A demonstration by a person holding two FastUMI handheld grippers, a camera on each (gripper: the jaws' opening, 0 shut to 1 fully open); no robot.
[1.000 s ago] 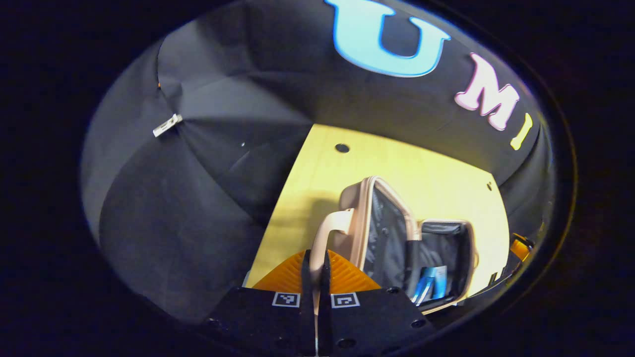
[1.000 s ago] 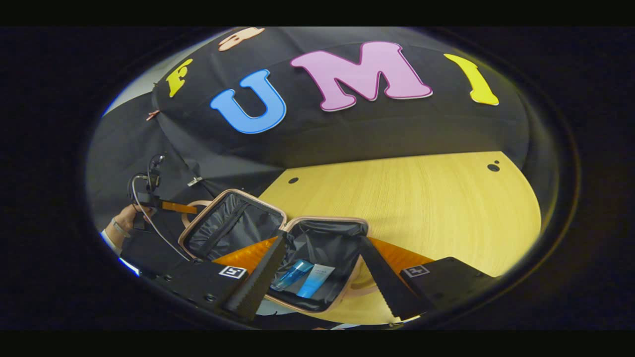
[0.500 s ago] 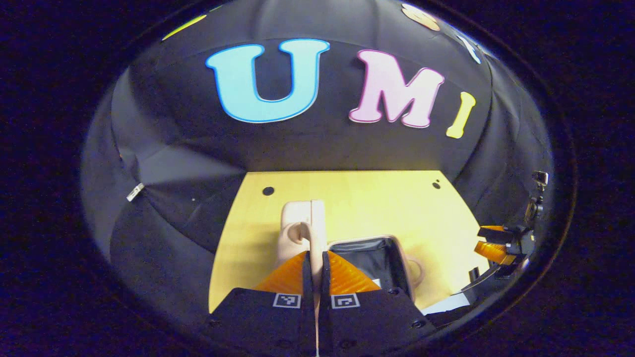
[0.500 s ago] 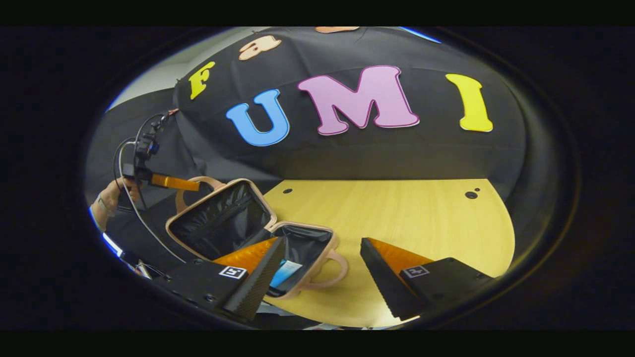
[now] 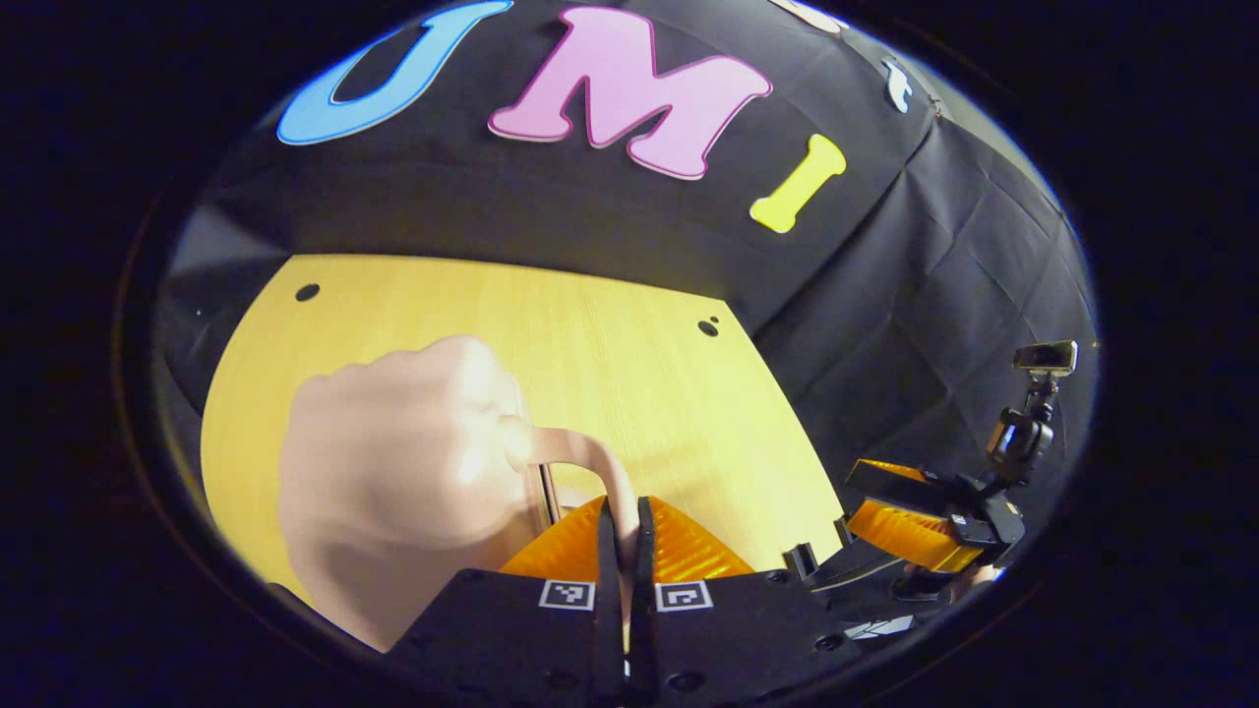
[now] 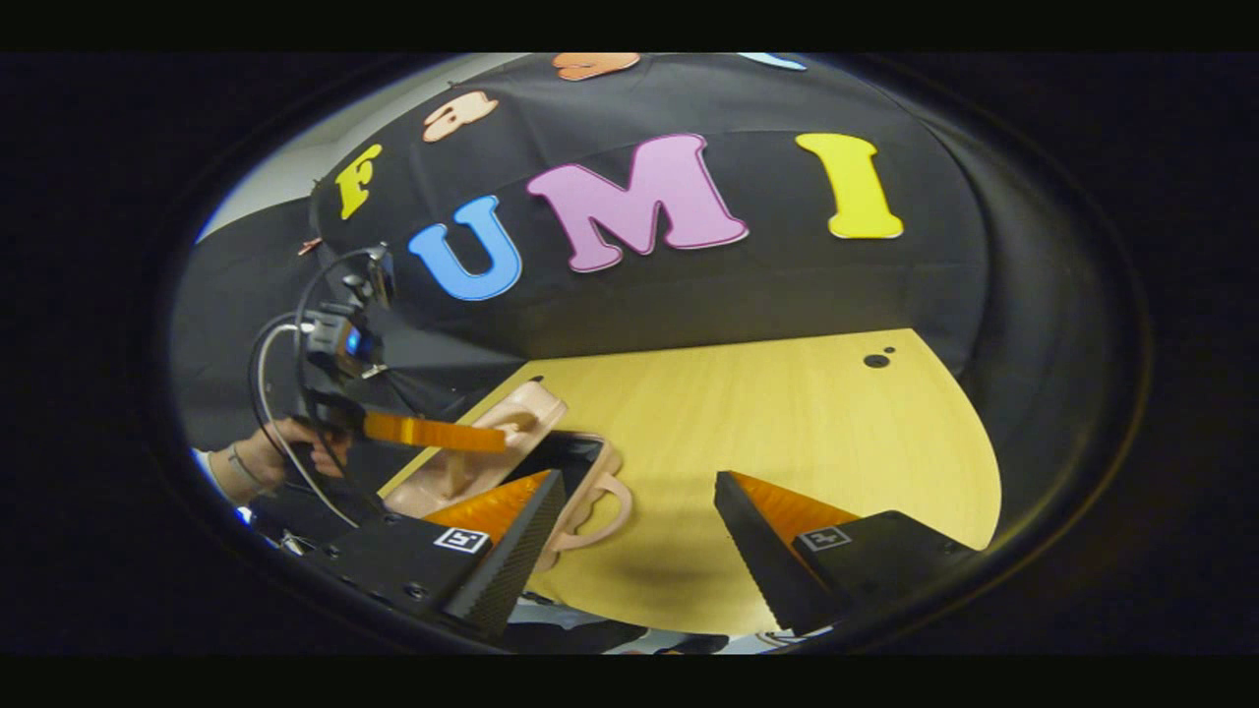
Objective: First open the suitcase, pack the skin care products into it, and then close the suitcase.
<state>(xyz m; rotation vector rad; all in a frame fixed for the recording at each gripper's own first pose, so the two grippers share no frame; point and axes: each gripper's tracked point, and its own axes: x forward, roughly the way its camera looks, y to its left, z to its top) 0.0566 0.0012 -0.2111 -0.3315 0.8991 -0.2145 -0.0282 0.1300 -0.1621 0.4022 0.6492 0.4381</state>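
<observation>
A pale wooden counter [image 6: 787, 423] stands before black cloth walls. On it lies the pink suitcase [image 5: 393, 472], its lid tipped nearly down over the base. The left claw [image 5: 626, 521] is clamped tight on the lid's handle [image 5: 590, 462]. The right claw [image 6: 639, 531] hangs wide open with nothing in it, just beside the suitcase's front handle [image 6: 600, 506].

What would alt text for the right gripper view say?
An open right gripper hangs over a wooden table. To its left, a hand holds the left gripper on the handle of a nearly shut pink suitcase.
</observation>
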